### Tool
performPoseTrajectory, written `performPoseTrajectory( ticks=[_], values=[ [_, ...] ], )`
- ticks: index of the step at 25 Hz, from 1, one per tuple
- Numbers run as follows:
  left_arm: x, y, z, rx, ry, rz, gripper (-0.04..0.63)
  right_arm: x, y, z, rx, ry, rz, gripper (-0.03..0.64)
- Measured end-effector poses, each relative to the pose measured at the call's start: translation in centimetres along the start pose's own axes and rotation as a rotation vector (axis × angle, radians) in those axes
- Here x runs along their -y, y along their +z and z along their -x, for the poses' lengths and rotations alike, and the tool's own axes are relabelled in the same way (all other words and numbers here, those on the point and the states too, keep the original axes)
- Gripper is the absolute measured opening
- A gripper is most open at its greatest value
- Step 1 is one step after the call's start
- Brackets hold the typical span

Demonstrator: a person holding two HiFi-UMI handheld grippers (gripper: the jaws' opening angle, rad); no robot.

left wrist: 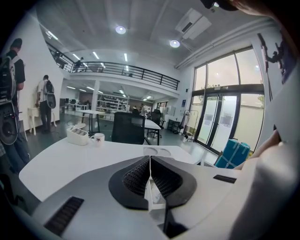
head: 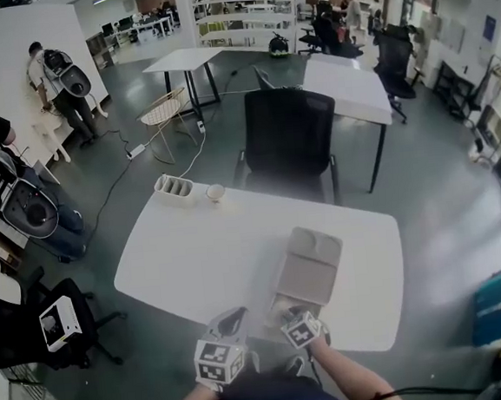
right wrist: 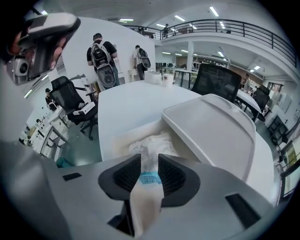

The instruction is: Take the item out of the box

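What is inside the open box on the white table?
A crumpled white packet with a blue band lies in the box. The right gripper, jaws apart, covers its near end.

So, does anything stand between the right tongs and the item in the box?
Nothing visible does. The lid is folded back, the box is open, and the wrapped item lies uncovered, already between the open right tongs.
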State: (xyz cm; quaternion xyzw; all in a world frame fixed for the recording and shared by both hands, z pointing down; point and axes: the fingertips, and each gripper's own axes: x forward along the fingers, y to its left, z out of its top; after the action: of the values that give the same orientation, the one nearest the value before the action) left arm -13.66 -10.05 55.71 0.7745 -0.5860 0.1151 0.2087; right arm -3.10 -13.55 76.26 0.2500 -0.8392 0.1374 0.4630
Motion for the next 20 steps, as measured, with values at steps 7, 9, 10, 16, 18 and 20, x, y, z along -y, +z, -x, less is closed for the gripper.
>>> performPoseTrajectory(
  ticks=[7,9,10,16,18,20],
  values=[
    [-1.3,-0.4,-0.3,-0.022,-0.013,0.008,0.032,-0.7,-0.3,-0.9,-0.066,-0.004,0.047,0.035],
    [-1.2,-0.3,-0.5,-0.021,-0.024,0.007,0.032,-0.8,-0.2,-0.7,-0.063,-0.007,0.056,0.020],
    [-1.2,-0.2,-0.7,-0.020,-0.030,0.004,0.032,-0.9,-0.2,-0.5,-0.061,-0.006,0.057,0.018],
    [-0.4,0.2,-2.0,-0.020,-0.077,-0.016,0.032,-1.0,0.1,1.7,-0.026,-0.002,0.027,0.017],
    [-0.2,0.6,-2.5,-0.018,-0.091,-0.022,0.032,-0.6,0.4,3.0,0.015,-0.018,0.015,0.017],
    [0.2,1.2,-3.1,-0.014,-0.107,-0.030,0.032,-0.5,0.5,4.6,0.051,-0.026,0.001,0.017]
  ],
)
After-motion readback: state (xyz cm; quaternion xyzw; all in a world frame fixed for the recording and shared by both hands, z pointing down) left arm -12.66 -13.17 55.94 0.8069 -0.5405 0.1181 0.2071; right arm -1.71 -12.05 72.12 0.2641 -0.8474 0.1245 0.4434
